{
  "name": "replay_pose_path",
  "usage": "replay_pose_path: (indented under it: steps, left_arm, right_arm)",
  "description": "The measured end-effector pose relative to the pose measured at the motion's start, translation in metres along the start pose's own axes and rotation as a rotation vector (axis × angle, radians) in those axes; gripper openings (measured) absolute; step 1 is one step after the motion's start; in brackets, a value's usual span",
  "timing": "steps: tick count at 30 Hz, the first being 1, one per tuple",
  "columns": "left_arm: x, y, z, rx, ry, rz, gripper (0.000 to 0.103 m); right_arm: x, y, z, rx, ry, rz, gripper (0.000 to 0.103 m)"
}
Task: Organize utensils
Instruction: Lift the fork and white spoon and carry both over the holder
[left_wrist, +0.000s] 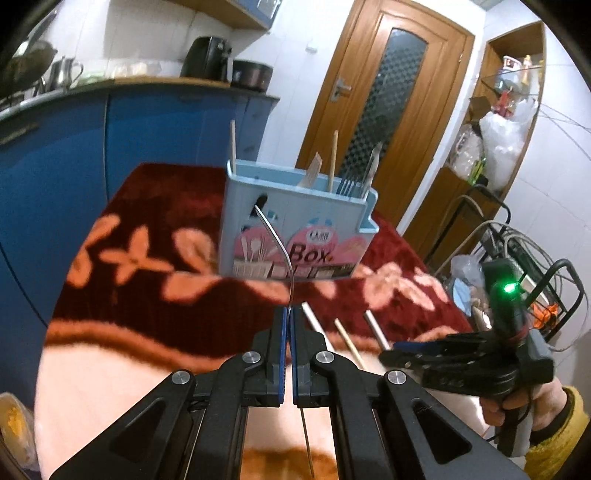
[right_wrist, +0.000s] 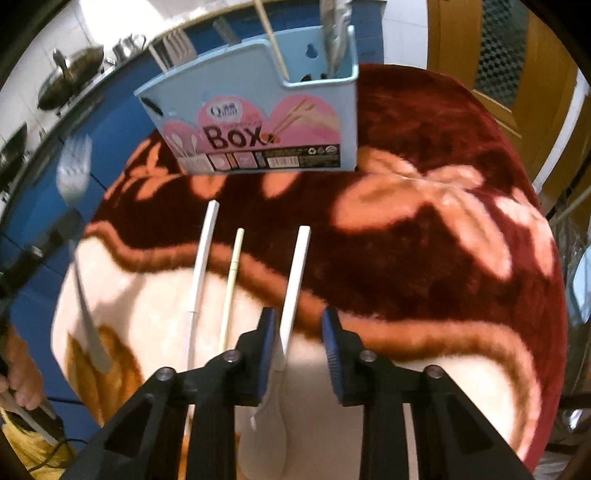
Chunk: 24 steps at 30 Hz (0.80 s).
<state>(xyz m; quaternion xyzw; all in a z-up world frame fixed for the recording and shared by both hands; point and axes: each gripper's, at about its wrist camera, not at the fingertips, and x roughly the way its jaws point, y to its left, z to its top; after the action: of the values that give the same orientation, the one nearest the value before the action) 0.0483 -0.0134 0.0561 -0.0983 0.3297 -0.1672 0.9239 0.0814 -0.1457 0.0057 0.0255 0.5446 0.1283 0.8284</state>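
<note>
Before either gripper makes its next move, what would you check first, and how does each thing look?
1. Left gripper shut on the fork: ok.
2. Fork clear of the cloth: ok, it is lifted.
3. Blue utensil box upright with room inside: ok.
4. Right gripper astride the white spoon: ok.
5. Pads gripping the spoon: not ok; gaps show.
6. Neighbouring chopstick clear of that gripper: ok, it lies outside the fingers.

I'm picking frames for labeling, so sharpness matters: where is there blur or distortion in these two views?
Left wrist view: fisheye bends the door frame; the utensil box is fairly sharp. Right wrist view: the fork held at the left edge is smeared by motion, while the white spoon between the right gripper's fingers stays crisp.
</note>
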Motion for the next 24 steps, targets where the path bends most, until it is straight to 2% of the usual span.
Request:
replay_pose_path:
  steps: [3,9,19,24]
  left_arm:
    - [-0.007,-0.001,0.007,0.016,-0.049,0.006,0.001]
    - [-0.017,-0.001,0.025,0.032,-0.117,0.018,0.001]
    - [-0.021,0.005,0.076,0.036,-0.258,0.050,0.001]
    - [-0.011,0.009,0.100,0.019,-0.315,0.077,0.001]
  right_arm:
    - [0.000,0.002,0.001,-0.003,-0.007,-0.013,0.011]
    - [-0.010,-0.008,-0.003,0.051,-0.074,0.056,0.008]
    - [-0.061,-0.016,0.003,0.097,-0.394,0.147,0.008]
    - [-0.078,-0.015,0.011,0.105,-0.546,0.133,0.008]
